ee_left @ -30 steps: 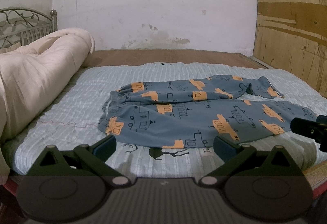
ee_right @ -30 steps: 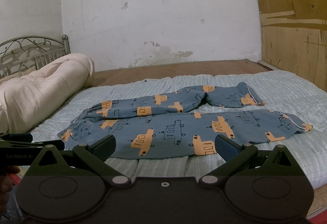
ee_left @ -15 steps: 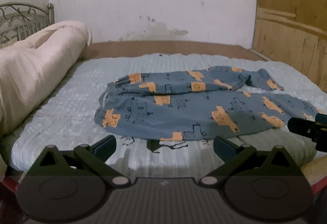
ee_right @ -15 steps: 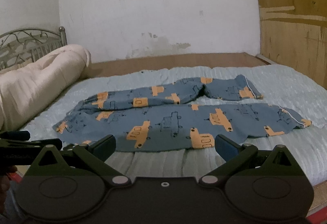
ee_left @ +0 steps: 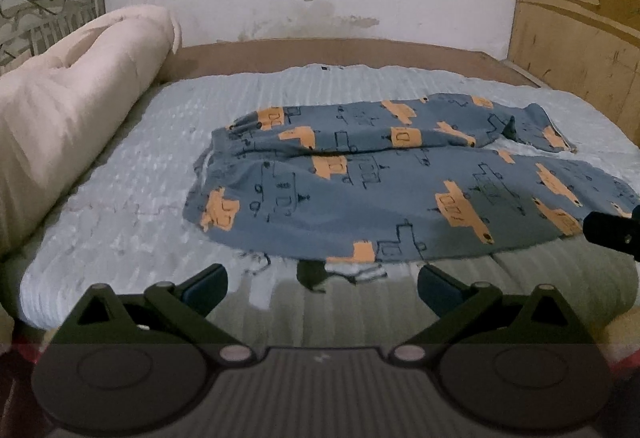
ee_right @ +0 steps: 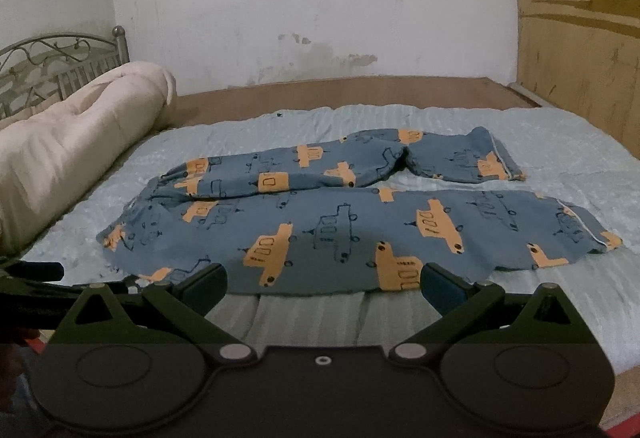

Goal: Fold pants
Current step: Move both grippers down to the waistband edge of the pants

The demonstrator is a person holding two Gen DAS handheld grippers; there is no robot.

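Blue pants with orange vehicle prints lie spread flat on the bed, waistband to the left and legs to the right; the far leg is bent back at its cuff. They also show in the right wrist view. My left gripper is open and empty, just short of the pants' near edge. My right gripper is open and empty, its fingers at the near edge of the near leg. The right gripper's body shows at the left view's right edge.
The pants lie on a light blue quilted bedspread. A rolled cream duvet lies along the left side by a metal headboard. A white wall stands behind and a wooden panel at the right.
Both grippers have moved forward and closer to the near edge of the pants. The pants have not moved. Both stay open.
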